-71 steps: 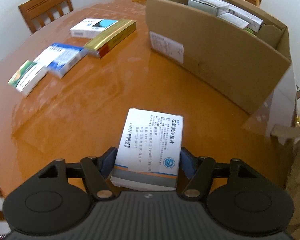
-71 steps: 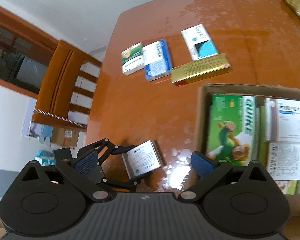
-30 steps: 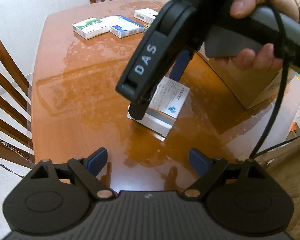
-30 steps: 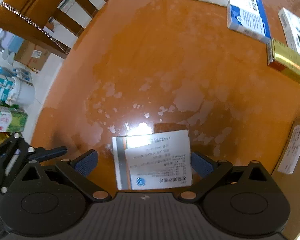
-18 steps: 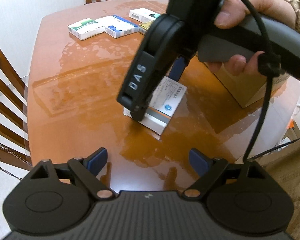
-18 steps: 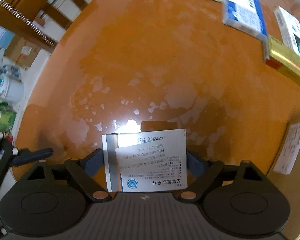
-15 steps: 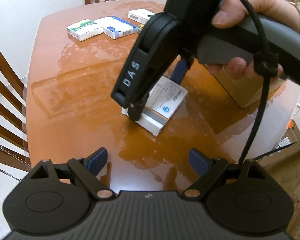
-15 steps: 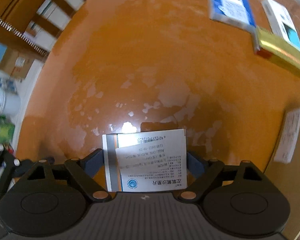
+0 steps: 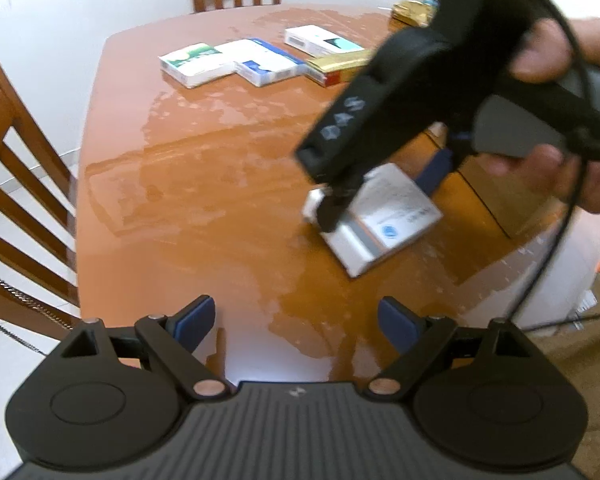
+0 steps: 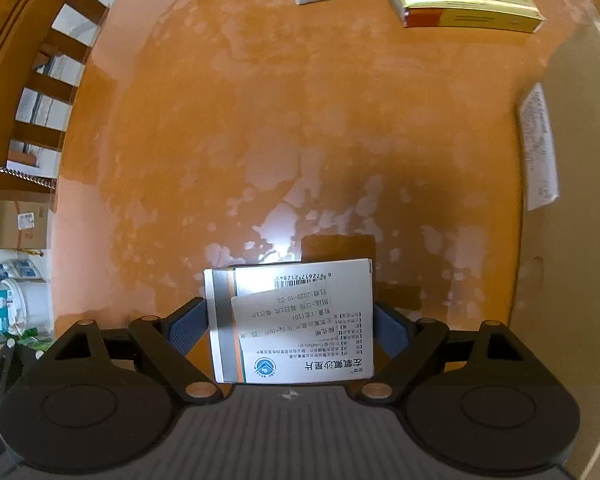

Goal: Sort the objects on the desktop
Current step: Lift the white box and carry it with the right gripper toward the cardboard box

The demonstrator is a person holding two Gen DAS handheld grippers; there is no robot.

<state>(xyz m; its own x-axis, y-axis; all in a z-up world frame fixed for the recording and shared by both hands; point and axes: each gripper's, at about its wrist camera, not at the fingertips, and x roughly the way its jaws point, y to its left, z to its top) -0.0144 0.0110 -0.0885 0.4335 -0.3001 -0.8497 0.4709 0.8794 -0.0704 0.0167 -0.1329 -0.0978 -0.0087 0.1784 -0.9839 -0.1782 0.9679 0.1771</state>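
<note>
A white medicine box (image 10: 292, 320) with a grey and orange stripe sits between the blue pads of my right gripper (image 10: 290, 326), which is shut on its two long sides. In the left wrist view the same box (image 9: 384, 224) hangs tilted just over the orange table (image 9: 204, 208). A hand holds my right gripper (image 9: 384, 196) pointing down onto it. My left gripper (image 9: 296, 320) stands open with nothing in it, near the table's front edge and a little short of the box.
Along the far side of the table lie a green-white box (image 9: 192, 62), a blue-white box (image 9: 260, 60), a white-teal box (image 9: 320, 42) and a gold box (image 10: 468, 0). A cardboard carton (image 10: 572, 200) stands at the right. Wooden chairs (image 9: 20, 184) flank the table.
My left gripper let go of the white box and drew back. My right gripper came down over the box and shut on it. It then rolled and carried the box rightward in the left wrist view.
</note>
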